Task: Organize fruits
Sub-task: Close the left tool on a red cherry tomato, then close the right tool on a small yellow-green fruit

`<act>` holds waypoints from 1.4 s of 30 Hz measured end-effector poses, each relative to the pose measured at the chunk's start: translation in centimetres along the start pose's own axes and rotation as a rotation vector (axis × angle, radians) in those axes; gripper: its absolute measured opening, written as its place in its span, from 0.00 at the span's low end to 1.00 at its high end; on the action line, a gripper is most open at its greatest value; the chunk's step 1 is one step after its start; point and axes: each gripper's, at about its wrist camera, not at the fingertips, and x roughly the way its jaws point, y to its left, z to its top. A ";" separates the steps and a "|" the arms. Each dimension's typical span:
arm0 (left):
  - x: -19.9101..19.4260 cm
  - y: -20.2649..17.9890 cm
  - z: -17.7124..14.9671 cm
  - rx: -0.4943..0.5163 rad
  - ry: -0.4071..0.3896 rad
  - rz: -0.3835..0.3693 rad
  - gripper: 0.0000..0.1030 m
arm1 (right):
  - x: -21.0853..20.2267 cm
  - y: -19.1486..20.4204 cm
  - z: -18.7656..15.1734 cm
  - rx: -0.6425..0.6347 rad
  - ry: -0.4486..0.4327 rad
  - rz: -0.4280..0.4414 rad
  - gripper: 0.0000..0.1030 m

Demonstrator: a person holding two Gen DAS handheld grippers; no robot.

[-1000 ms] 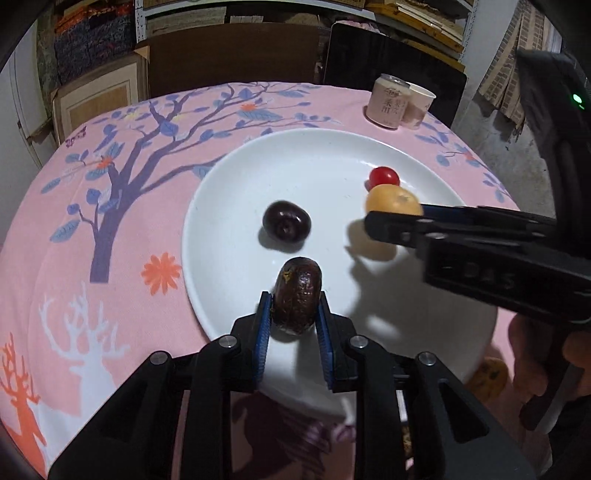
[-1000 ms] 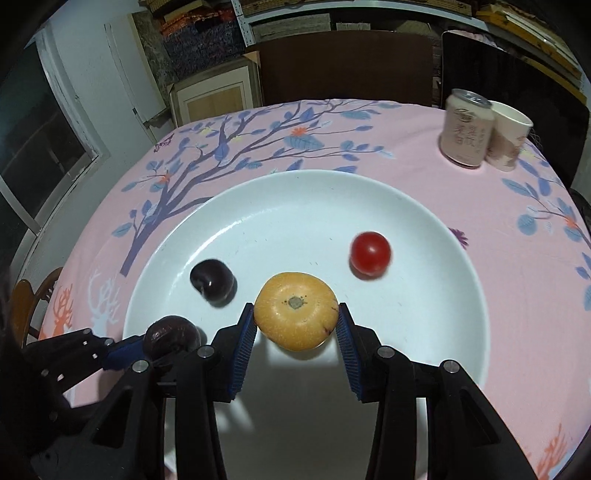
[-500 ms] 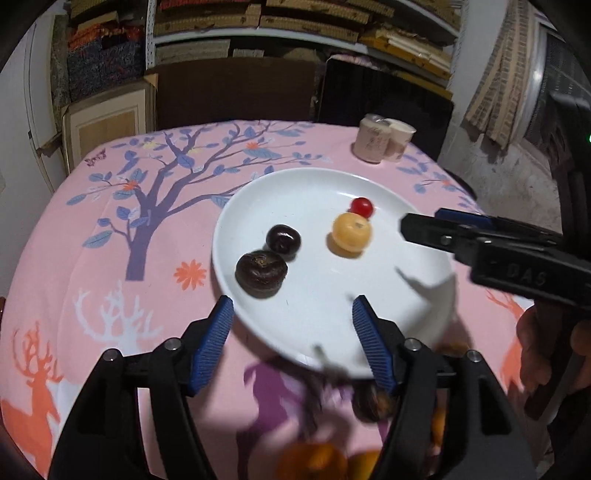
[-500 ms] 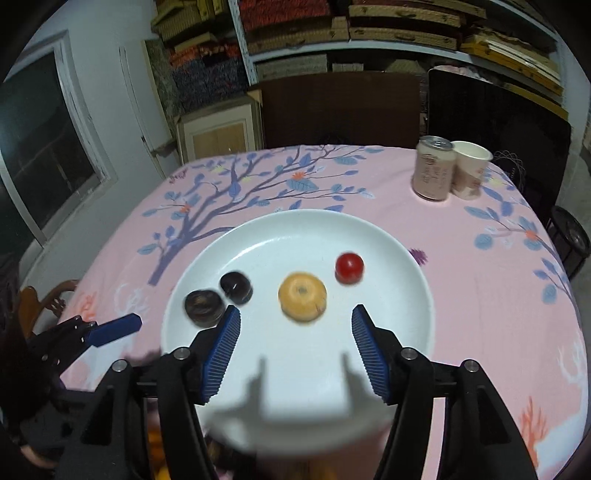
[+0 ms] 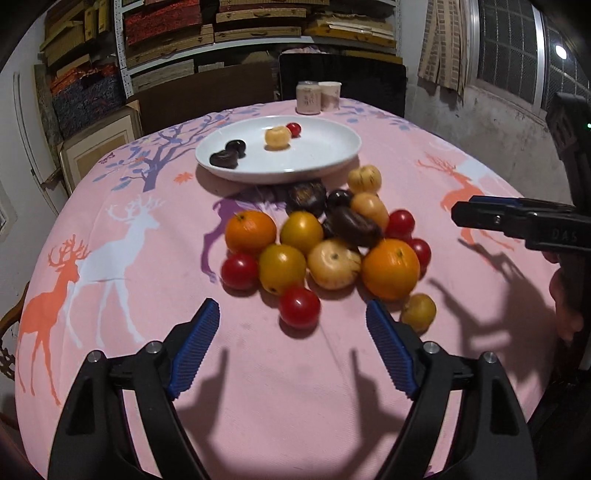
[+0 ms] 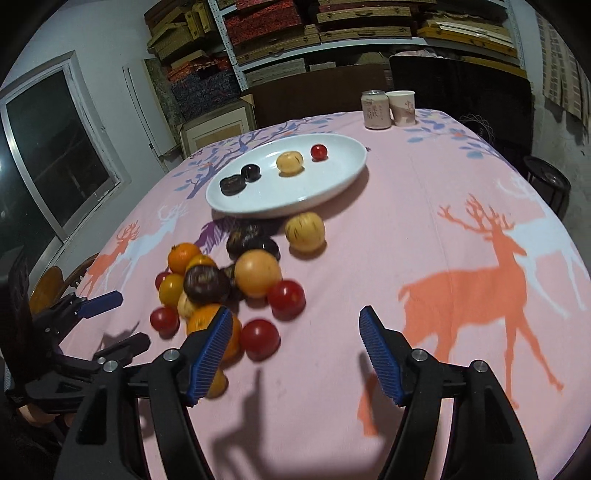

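Short of the fruit pile (image 5: pixel 325 251), both the left gripper (image 5: pixel 291 345) and right gripper (image 6: pixel 295 350) are held empty, jaws just opened wide, presumably for the next pick; beyond the pile, four fruits are laid on the white plate (image 5: pixel 325 155).

A pink cloth (image 6: pixel 424 229) printed with deer and a tree covered the round table. At its far edge a can (image 6: pixel 376 109) and a paper cup (image 6: pixel 403 103) stood touching, the cup on the right. Behind rose shelves (image 6: pixel 332 29) stacked with boxes, and a window (image 6: pixel 48 155) on the left.
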 end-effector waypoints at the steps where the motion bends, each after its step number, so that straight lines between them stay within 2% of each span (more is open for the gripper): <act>1: 0.3 -0.1 -0.2 -0.010 0.008 0.001 0.77 | 0.0 -0.1 -0.4 0.002 -0.001 -0.006 0.70; 6: 1.8 0.8 -0.2 -0.087 0.035 0.006 0.76 | -0.3 -0.5 -1.8 -0.004 -0.033 -0.045 0.69; 13: 3.2 0.9 -0.2 -0.086 0.086 0.013 0.50 | -0.2 -0.8 -2.4 -0.010 -0.041 -0.043 0.69; 16: 3.6 1.2 -0.2 -0.104 0.103 -0.008 0.41 | 0.1 -0.9 -2.7 -0.015 -0.036 -0.040 0.69; 21: 4.0 1.6 0.2 -0.138 0.099 -0.040 0.33 | 0.4 -1.2 -2.8 -0.001 -0.027 -0.023 0.70; 22: 4.0 1.6 0.2 -0.141 0.096 -0.052 0.27 | 0.4 -1.1 -2.8 -0.007 -0.025 -0.021 0.70; 28: 3.0 2.0 0.2 -0.171 0.039 -0.070 0.26 | 0.0 0.3 -3.2 -0.085 -0.036 -0.013 0.69; 33: 2.1 2.2 0.1 -0.182 -0.006 -0.053 0.26 | 0.3 3.0 -3.8 -0.156 0.029 0.112 0.69; 37: 2.0 2.2 0.1 -0.187 -0.010 -0.054 0.26 | 1.4 6.0 -4.4 -0.264 0.092 0.120 0.61; 40: 2.0 2.3 0.0 -0.188 -0.011 -0.058 0.26 | 2.0 7.3 -4.5 -0.293 0.121 0.108 0.50; 42: 2.0 2.3 -0.1 -0.188 -0.011 -0.061 0.26 | 2.3 7.7 -4.5 -0.296 0.133 0.104 0.48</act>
